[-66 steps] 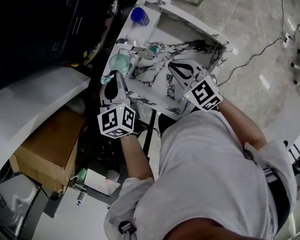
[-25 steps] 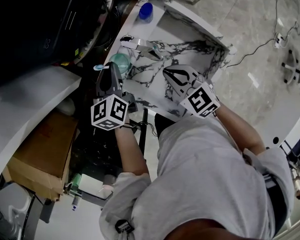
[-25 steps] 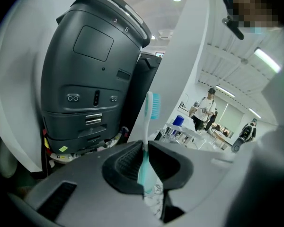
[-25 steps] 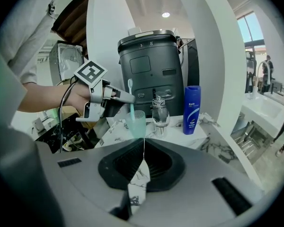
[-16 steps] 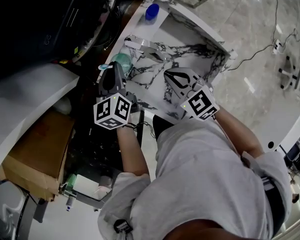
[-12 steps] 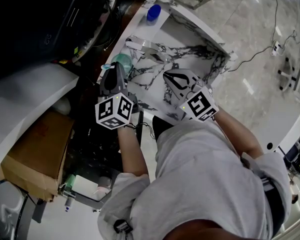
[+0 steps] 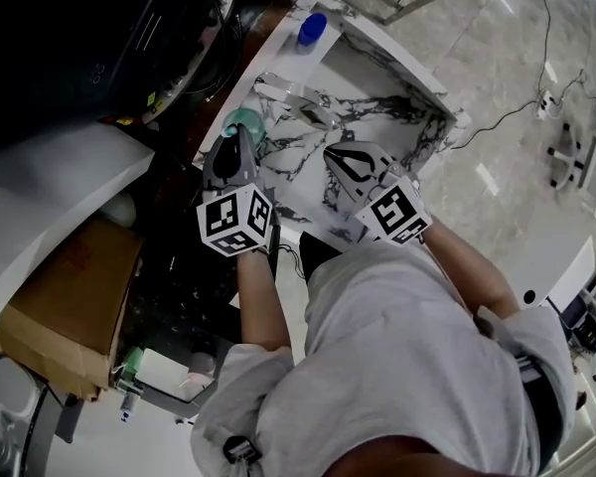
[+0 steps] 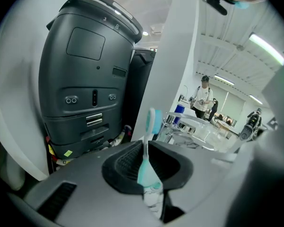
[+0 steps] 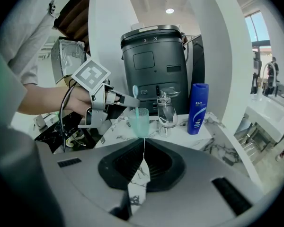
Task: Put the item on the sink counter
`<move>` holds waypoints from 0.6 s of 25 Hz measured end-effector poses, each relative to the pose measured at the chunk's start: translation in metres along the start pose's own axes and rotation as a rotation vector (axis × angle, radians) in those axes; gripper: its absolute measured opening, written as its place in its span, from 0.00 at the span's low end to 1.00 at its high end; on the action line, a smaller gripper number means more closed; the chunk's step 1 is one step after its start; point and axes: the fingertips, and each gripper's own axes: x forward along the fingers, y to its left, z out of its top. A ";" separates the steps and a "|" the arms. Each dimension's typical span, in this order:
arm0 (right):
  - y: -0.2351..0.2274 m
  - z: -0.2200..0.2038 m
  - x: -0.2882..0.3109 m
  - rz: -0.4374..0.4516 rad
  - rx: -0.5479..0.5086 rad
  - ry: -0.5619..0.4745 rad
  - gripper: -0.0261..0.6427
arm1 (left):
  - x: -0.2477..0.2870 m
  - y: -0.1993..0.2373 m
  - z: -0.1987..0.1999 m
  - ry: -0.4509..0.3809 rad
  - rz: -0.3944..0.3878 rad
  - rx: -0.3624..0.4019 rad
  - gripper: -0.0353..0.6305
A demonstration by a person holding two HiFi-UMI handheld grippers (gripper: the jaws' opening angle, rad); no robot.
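Filling the lower head view with a grey shirt (image 7: 407,366) and covering both arms above the elbows. Clamping a teal toothbrush (image 8: 146,167) in the left gripper (image 8: 146,148), jaws pressing on the handle, bristle head pointing up past the tips, and losing the handle's lower end behind the jaw pads. Holding that brush at the left edge of the marble sink counter (image 7: 377,117), its head just above the rim of a teal cup (image 9: 141,122), with no telling whether brush and cup are touching. Blocking most of the cup in the head view with the left gripper's own body. Pressing the right gripper (image 9: 143,145) together on nothing, hovering over the counter's near part, apart from the left one. Standing past the cup: a clear glass (image 9: 167,115) just beside it and a blue bottle (image 9: 197,109) farther right. Looming behind these, a dark grey appliance (image 9: 154,65), its base hidden by the counter things. Lying low at the left, a cardboard box (image 7: 55,306), partly cut by the frame edge. Showing only small, blurred people far off in the left gripper view.
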 end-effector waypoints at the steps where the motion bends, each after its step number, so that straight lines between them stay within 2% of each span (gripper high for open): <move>1: 0.000 0.000 0.000 0.001 -0.002 0.000 0.05 | 0.000 0.000 0.002 -0.008 0.008 0.003 0.12; 15: 0.005 0.007 -0.007 0.015 -0.023 -0.017 0.05 | -0.008 -0.008 0.001 -0.010 0.012 0.009 0.12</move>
